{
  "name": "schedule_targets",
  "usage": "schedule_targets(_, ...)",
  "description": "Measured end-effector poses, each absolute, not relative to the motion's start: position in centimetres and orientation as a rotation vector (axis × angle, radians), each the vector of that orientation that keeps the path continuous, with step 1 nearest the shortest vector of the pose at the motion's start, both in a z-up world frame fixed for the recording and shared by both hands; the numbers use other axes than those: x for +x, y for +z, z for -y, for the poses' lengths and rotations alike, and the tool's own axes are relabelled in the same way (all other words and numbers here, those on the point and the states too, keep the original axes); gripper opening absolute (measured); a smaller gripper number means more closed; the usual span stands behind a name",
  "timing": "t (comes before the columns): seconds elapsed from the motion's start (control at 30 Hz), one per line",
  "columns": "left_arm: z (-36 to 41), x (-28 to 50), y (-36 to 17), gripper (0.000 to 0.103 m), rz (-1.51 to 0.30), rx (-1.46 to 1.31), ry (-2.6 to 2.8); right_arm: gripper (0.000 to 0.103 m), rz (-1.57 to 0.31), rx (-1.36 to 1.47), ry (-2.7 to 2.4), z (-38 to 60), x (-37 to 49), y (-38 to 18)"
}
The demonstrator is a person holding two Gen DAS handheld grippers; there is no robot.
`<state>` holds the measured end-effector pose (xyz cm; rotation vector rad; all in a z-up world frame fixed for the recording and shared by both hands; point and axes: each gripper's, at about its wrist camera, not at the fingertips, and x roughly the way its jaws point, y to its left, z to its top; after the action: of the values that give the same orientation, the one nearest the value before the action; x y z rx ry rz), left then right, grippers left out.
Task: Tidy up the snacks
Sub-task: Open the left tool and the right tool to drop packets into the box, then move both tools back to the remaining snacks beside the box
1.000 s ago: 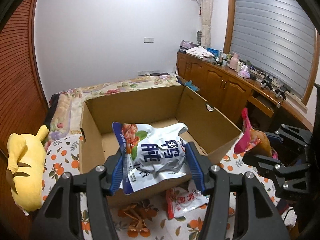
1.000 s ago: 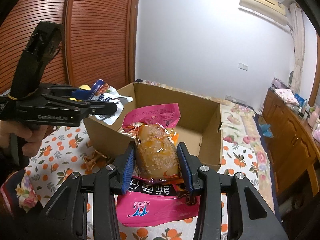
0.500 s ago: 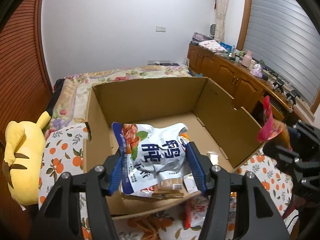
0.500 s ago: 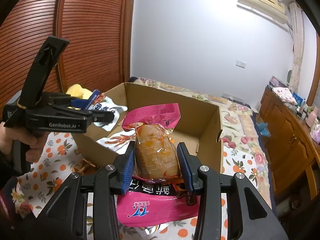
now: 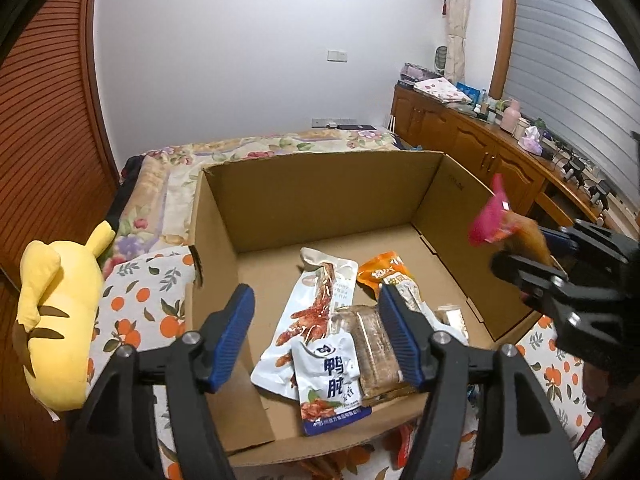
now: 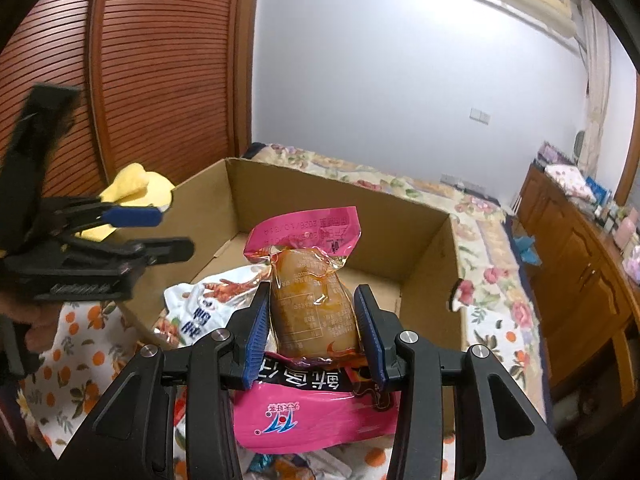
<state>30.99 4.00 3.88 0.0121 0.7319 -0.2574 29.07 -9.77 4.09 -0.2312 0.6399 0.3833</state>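
Note:
An open cardboard box (image 5: pixel 320 196) stands on the orange-print bedspread. My left gripper (image 5: pixel 316 312) is open and empty above the box's near side. Below it the white-and-blue snack pouch (image 5: pixel 334 384) lies in the box on a white chicken-feet packet (image 5: pixel 316 312), beside an orange packet (image 5: pixel 386 274) and a brown pack (image 5: pixel 374 350). My right gripper (image 6: pixel 314 320) is shut on a pink-topped brown meat snack pack (image 6: pixel 310 292), held by the box's near edge (image 6: pixel 424 276). The right gripper also shows in the left wrist view (image 5: pixel 560 280), and the left gripper in the right wrist view (image 6: pixel 132 232).
A yellow plush toy (image 5: pixel 56 320) lies left of the box. More snack packets, one large and pink (image 6: pixel 320 416), lie on the bedspread before the box. Wooden cabinets (image 5: pixel 480 152) run along the right wall. A slatted wooden wardrobe (image 6: pixel 140 80) is on the left.
My left gripper moved forward over the box, opened and let go of the white-and-blue pouch, which now lies in the box. My right gripper still holds its pack, slightly closer to the box.

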Motion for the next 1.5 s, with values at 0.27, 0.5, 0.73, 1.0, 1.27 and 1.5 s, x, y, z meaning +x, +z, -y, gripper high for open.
schedule_targets(0.27, -4.5, 30.9, 3.9, 0.073, -0.723, 0.023, -0.243, 0.043, -0.714, -0.171, 0.374, 9.8, 31.8, 2.1)
schedule_targets(0.5, -4.8, 30.3, 4.3, 0.073, -0.713, 0.021, -0.248, 0.048, -0.737, -0.133, 0.369, 10.2, 32.6, 1.4)
schedule_targets(0.73, -4.6, 29.5, 5.0, 0.074, -0.698, 0.017, -0.259, 0.048, -0.737, -0.131, 0.378, 10.4, 32.2, 1.5)
schedule_targets(1.0, -4.3, 27.9, 6.0, 0.074, -0.669, 0.028, -0.283, 0.057, -0.737, -0.131, 0.392, 10.2, 31.7, 1.7)
schedule_targets(1.27, -3.9, 26.2, 6.8, 0.074, -0.647, 0.047, -0.306, 0.071, -0.711, -0.102, 0.399, 10.7, 31.5, 2.3)
schedule_targets(1.5, -3.0, 23.1, 7.4, 0.074, -0.617, 0.064, -0.353, 0.071, -0.651, -0.128, 0.409, 11.8, 27.2, 3.9)
